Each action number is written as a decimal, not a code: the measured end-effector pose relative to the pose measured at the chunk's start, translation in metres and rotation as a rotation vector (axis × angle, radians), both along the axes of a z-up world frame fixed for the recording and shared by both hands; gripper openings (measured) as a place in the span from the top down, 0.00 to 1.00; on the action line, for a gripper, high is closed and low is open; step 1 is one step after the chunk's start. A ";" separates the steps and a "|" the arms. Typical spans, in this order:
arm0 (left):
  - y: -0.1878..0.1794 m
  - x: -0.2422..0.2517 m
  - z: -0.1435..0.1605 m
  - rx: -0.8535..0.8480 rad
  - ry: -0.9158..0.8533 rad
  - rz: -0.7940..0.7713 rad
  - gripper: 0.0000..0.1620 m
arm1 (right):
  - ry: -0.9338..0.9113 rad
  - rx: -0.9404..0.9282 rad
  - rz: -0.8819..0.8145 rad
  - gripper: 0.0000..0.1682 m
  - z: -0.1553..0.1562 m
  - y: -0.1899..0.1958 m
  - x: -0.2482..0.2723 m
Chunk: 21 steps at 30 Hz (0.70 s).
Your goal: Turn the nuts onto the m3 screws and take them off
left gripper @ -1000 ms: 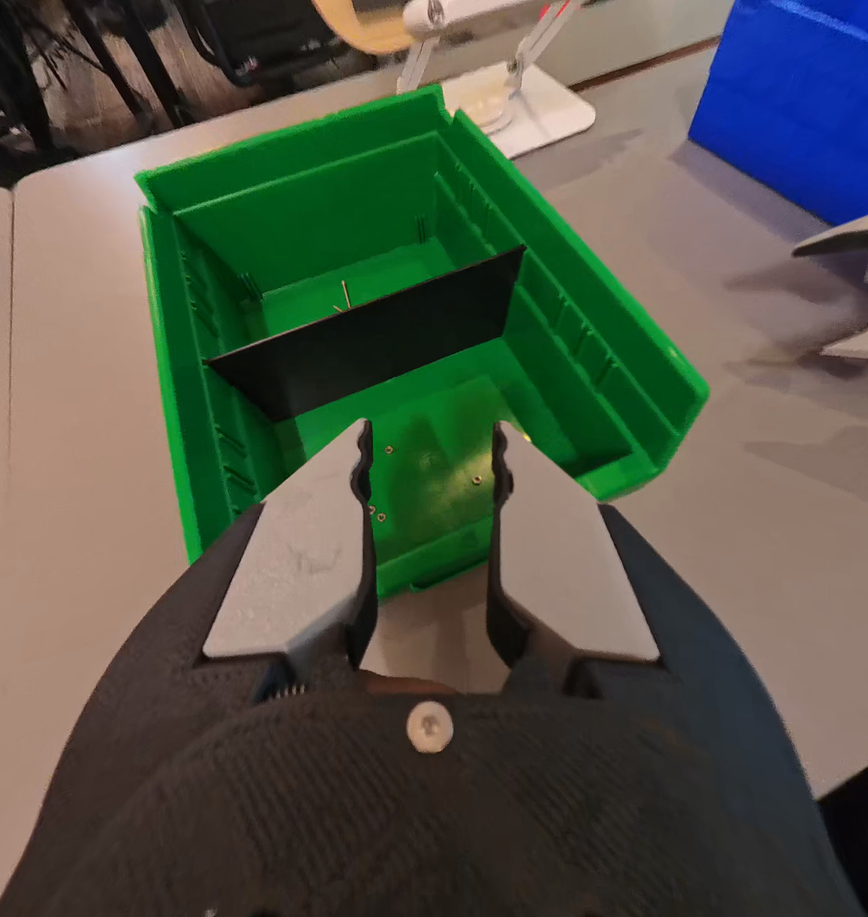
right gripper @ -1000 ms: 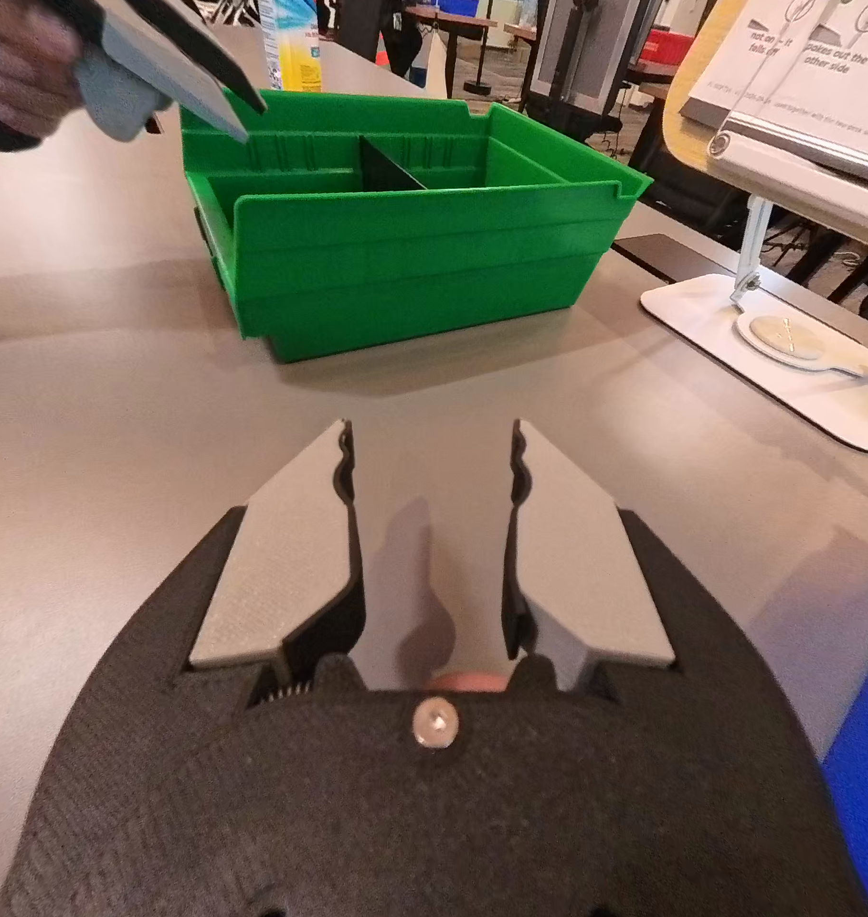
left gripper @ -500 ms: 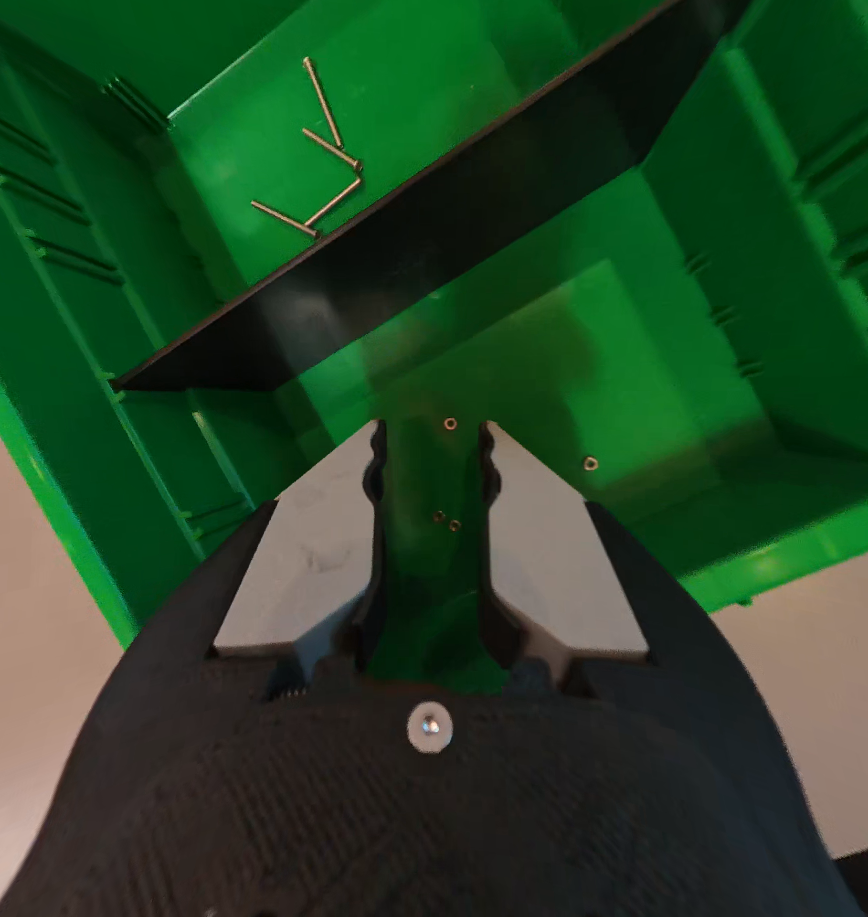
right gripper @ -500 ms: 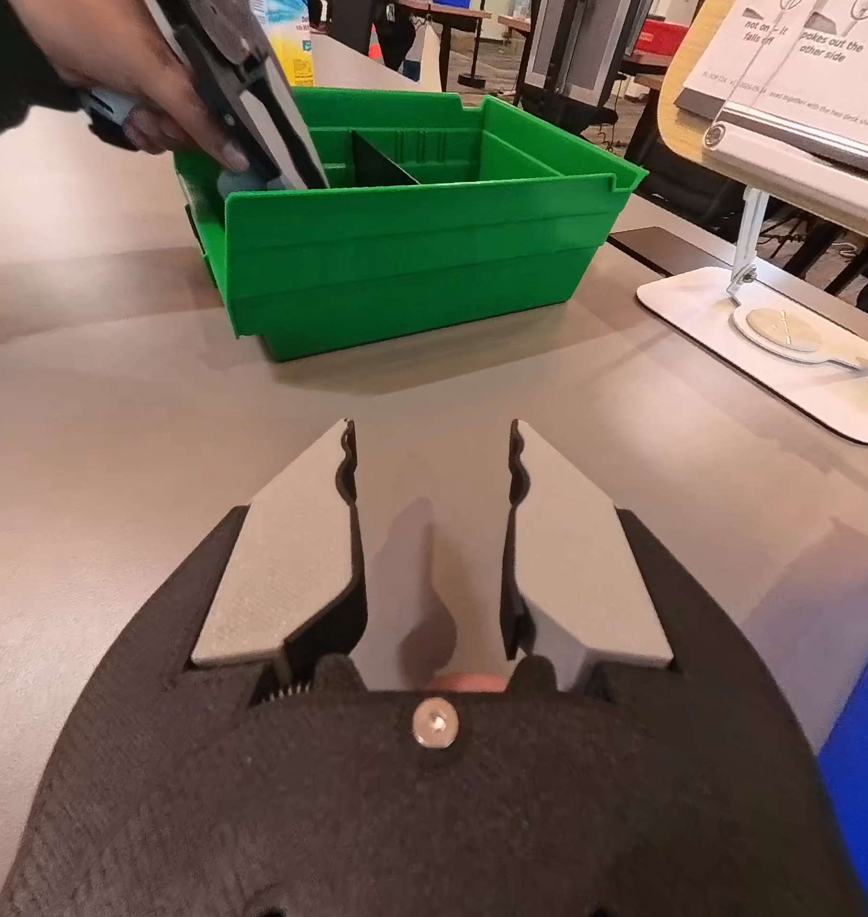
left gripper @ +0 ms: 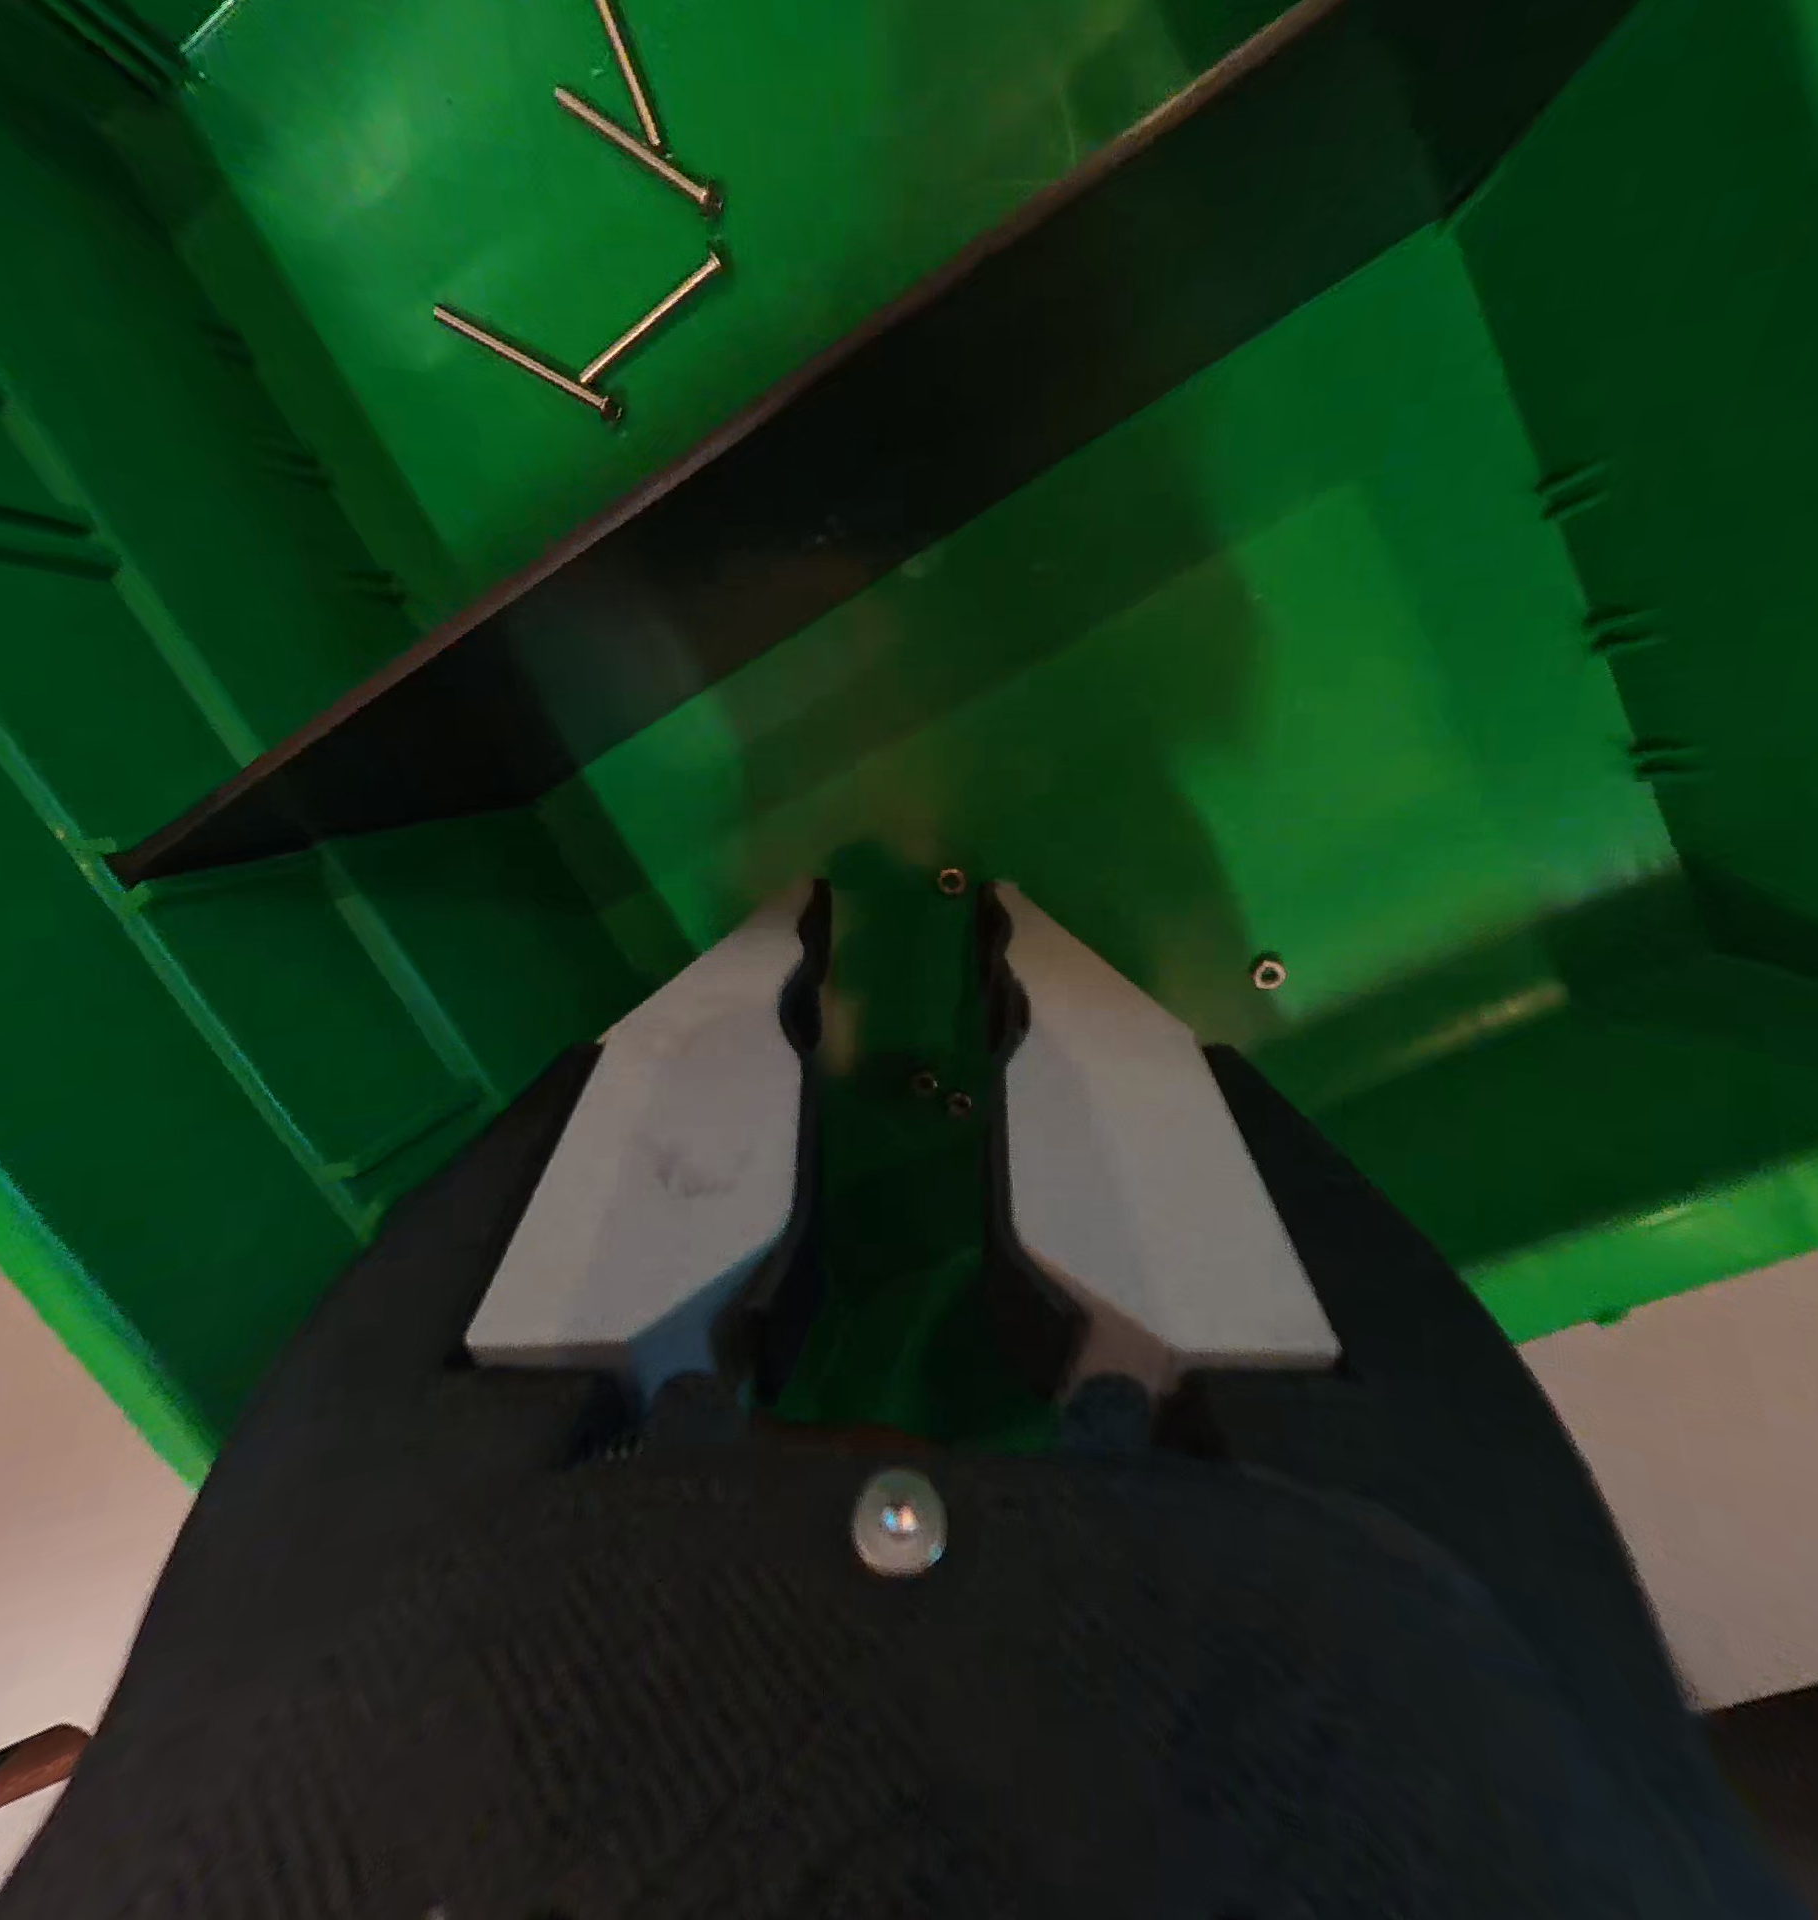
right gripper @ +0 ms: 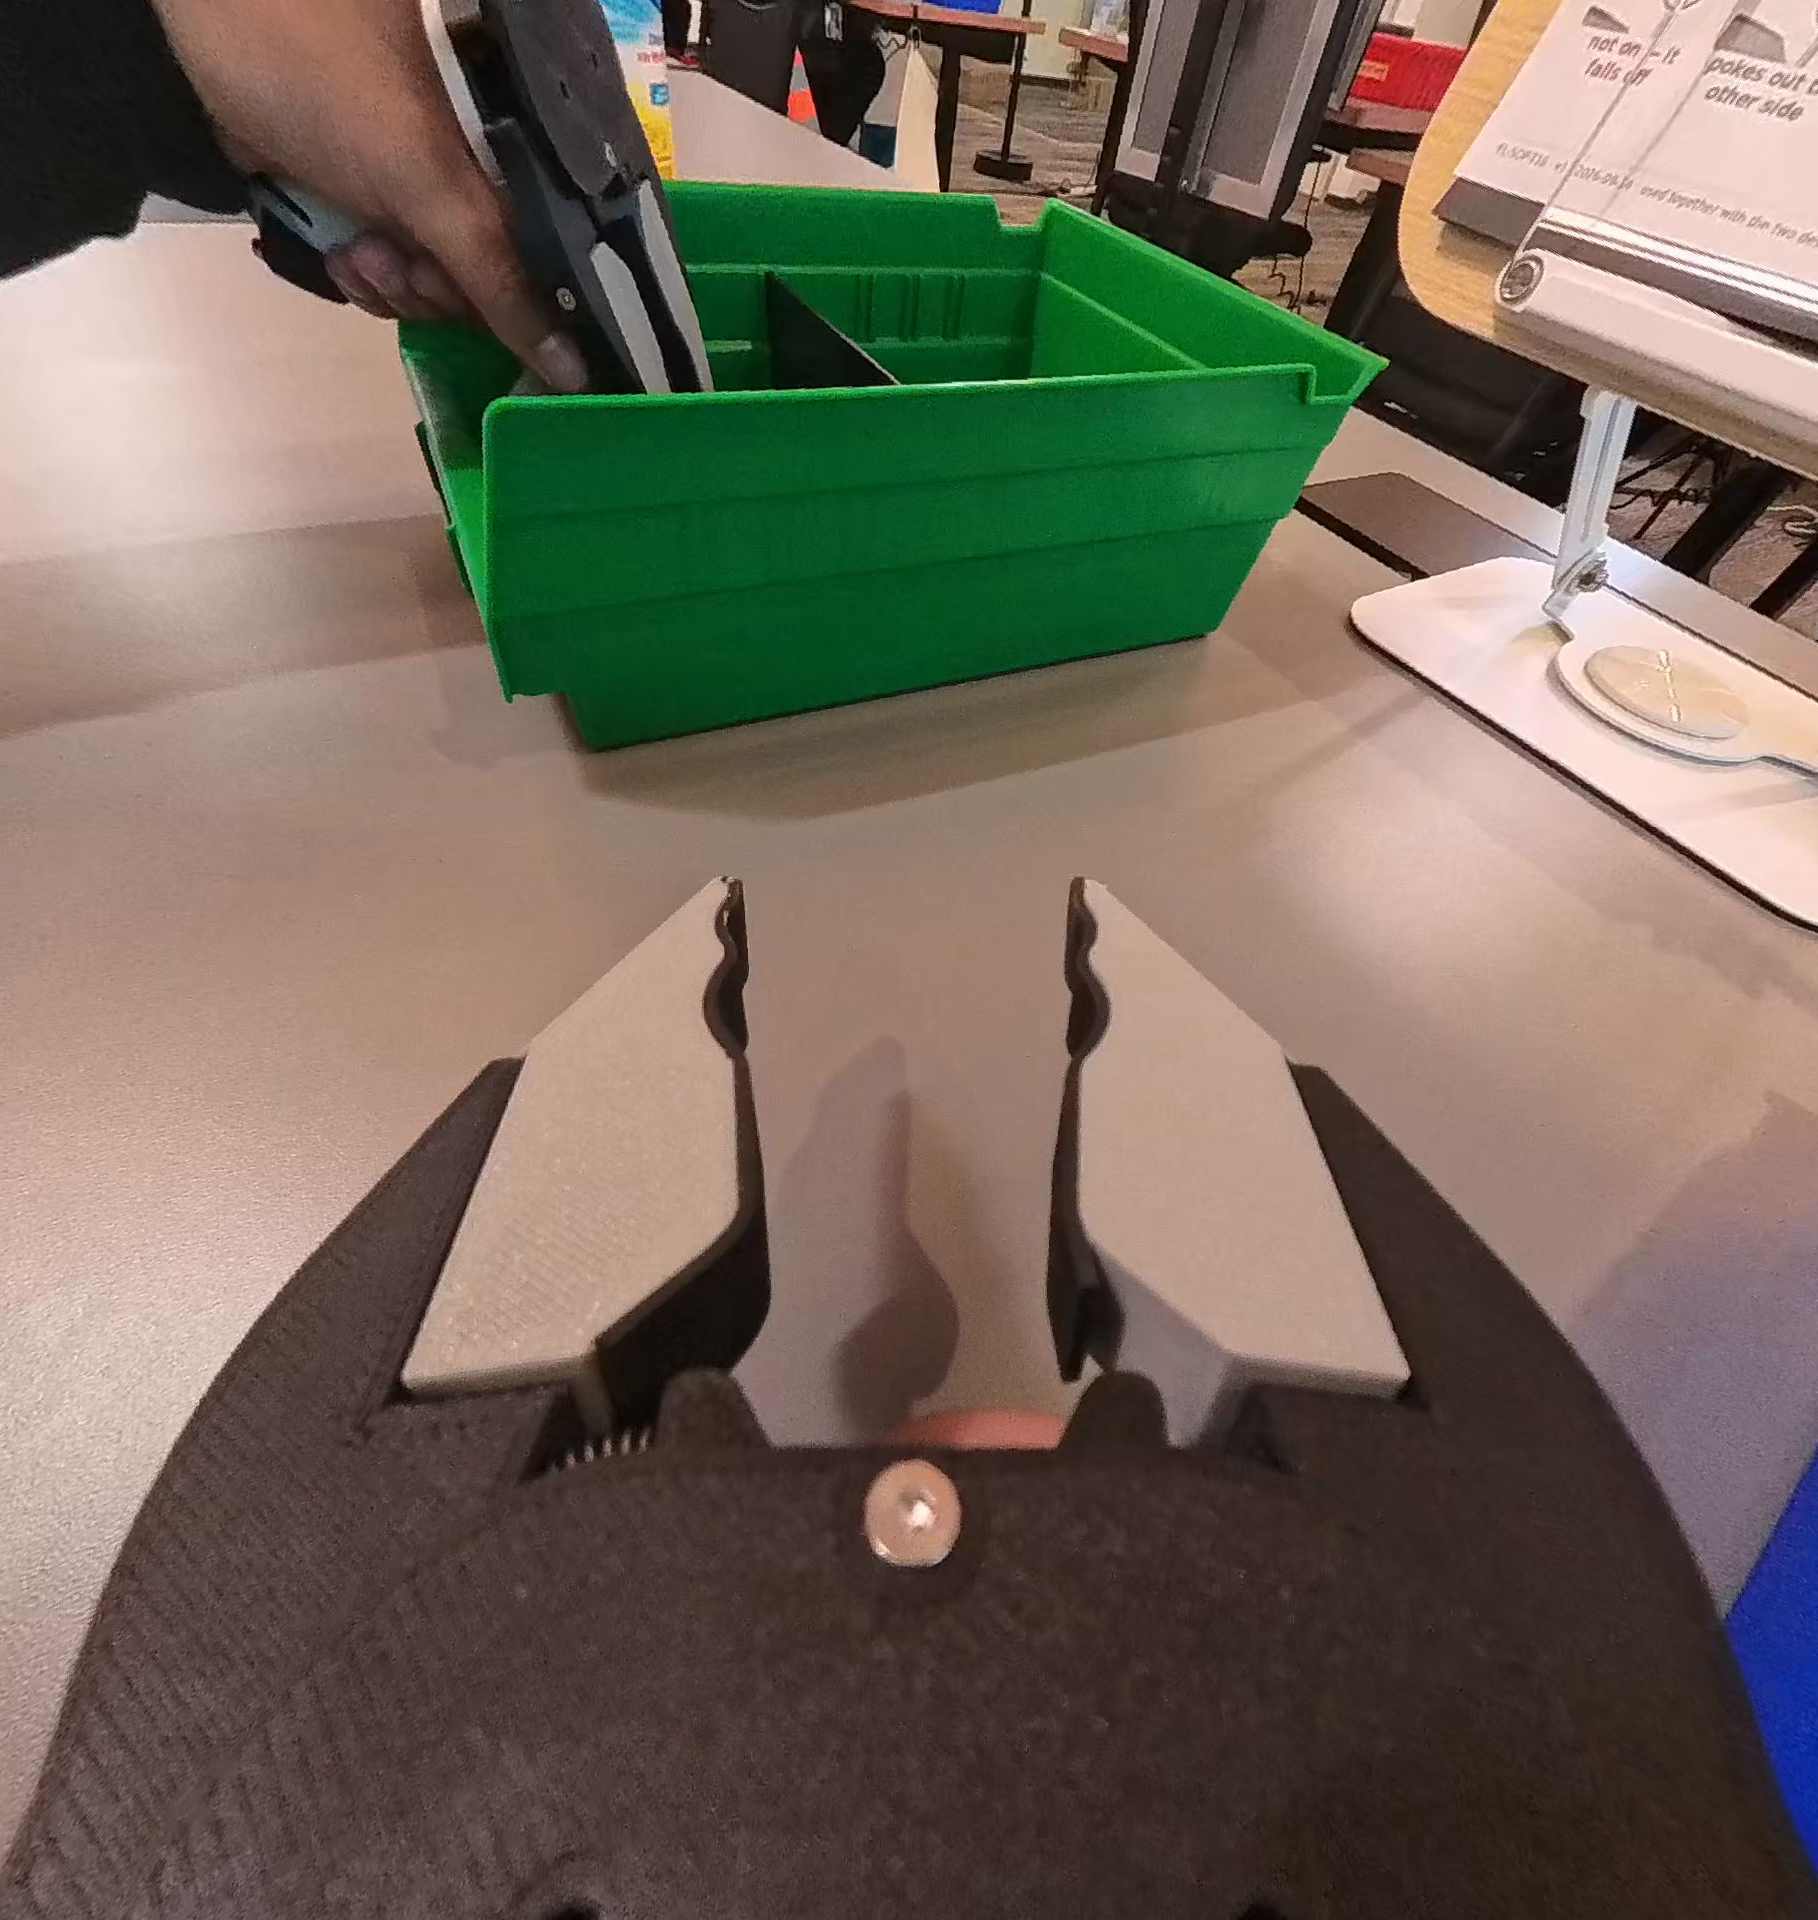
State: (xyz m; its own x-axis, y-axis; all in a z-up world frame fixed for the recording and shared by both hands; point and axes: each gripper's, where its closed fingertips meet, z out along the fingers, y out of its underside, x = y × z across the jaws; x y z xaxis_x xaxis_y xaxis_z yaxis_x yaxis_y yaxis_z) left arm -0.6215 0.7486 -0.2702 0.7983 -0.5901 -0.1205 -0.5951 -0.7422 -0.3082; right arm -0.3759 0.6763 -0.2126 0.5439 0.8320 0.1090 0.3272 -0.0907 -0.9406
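A green bin point(left gripper: 1663, 1236) is split by a black divider point(left gripper: 884, 499). Several thin screws point(left gripper: 531, 358) lie in the far compartment. Small nuts lie on the near compartment's floor: one nut point(left gripper: 950, 882) just beyond my fingertips, two nuts point(left gripper: 939, 1091) between the fingers, one nut point(left gripper: 1267, 972) to the right. My left gripper point(left gripper: 903, 894) is open and empty, reaching down into the near compartment. It also shows in the right wrist view point(right gripper: 614, 260), held by a hand, inside the bin point(right gripper: 884, 540). My right gripper point(right gripper: 903, 904) is open and empty above the grey table, short of the bin.
A white stand base point(right gripper: 1611, 707) with a tilted sign sits on the table point(right gripper: 261, 935) at the right. A blue box edge point(right gripper: 1809, 1621) is at the lower right. A bottle point(right gripper: 645, 114) stands behind the bin. Spacing between my two grippers at the tips: around 25 cm.
My left gripper has dropped from above the bin's front edge into the near compartment, and its jaws have narrowed. The right gripper has barely moved.
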 end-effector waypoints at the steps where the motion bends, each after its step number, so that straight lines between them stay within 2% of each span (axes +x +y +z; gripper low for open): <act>1: -0.001 0.001 0.000 -0.006 -0.004 -0.002 0.83 | 0.000 0.000 0.000 0.65 0.000 0.000 0.000; 21: -0.004 0.006 -0.004 -0.087 0.043 -0.013 0.86 | -0.006 0.011 0.009 0.65 0.001 -0.003 -0.002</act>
